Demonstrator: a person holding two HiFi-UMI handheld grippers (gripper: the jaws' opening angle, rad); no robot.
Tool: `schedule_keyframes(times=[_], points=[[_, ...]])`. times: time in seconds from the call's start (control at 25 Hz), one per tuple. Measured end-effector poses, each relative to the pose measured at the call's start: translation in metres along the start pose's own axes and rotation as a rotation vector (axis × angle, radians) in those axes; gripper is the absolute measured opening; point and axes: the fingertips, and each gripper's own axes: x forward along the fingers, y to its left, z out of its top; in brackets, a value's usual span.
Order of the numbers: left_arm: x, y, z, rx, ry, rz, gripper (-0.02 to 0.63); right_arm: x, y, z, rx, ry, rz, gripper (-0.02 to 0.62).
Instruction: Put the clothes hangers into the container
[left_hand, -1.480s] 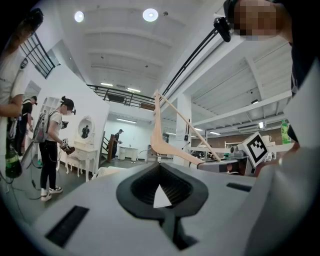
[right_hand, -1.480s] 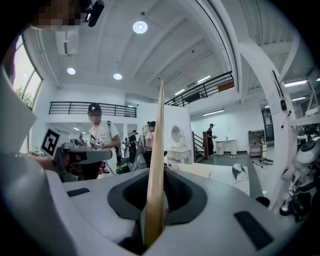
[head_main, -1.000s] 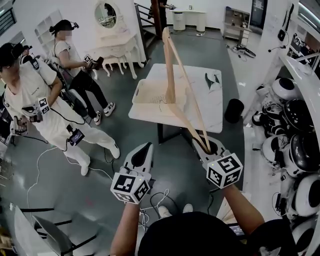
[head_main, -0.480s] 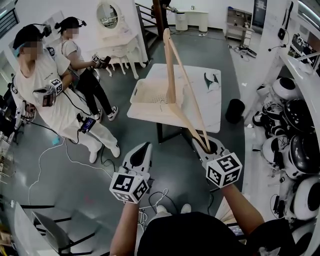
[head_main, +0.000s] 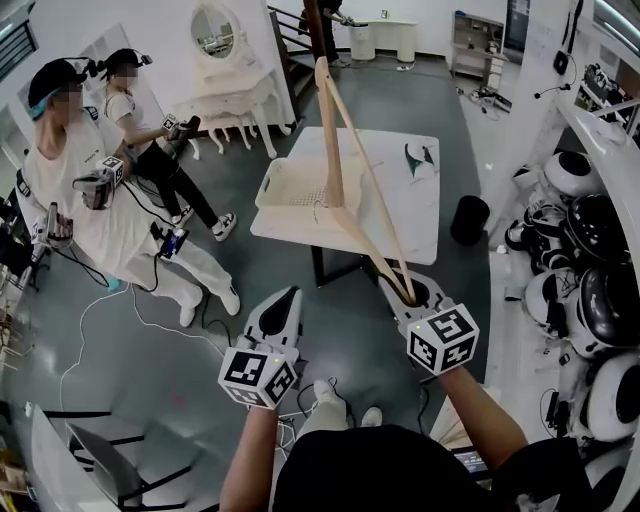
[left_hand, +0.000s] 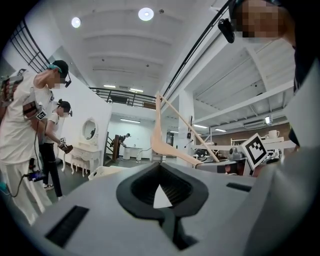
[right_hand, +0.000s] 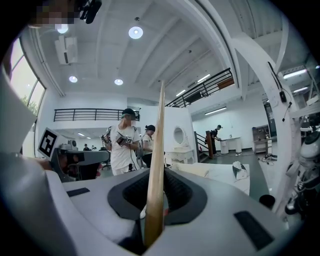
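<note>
1. Right gripper (head_main: 405, 290) clamps the hanger (head_main: 331, 150) by its near corner; the hanger is held aloft, long axis pointing to 11 o'clock, toward the basket (head_main: 266, 186).
2. Left gripper (head_main: 283, 300) is closed and empty.
3. The right gripper view alone shows the hanger edge-on.

- clothes hanger (head_main: 331, 150): pale natural wood, plain.
- container (head_main: 266, 186): cream, with a dotted mesh patch in its base.
- table (head_main: 420, 215): white top.
- left tool (head_main: 287, 298), right tool (head_main: 402, 288): light grey shells, black pads, cubes bearing black-and-white square markers.
- floor (head_main: 150, 350): dark grey.
</note>
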Motion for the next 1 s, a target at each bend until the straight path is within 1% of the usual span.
schedule_keyframes(times=[0.28, 0.56, 1.0], points=[[0.015, 0.02, 0.0, -0.015, -0.01, 0.008, 0.005, 0.018, -0.01, 0.001, -0.007, 0.006, -0.006, 0.063], [0.043, 0.049, 0.005, -0.017, -0.016, -0.003, 0.005, 0.054, -0.023, 0.006, -0.012, 0.009, -0.018, 0.063], [0.08, 0.118, 0.013, -0.047, -0.027, -0.005, 0.005, 0.129, -0.033, 0.019, -0.023, 0.024, -0.028, 0.063]])
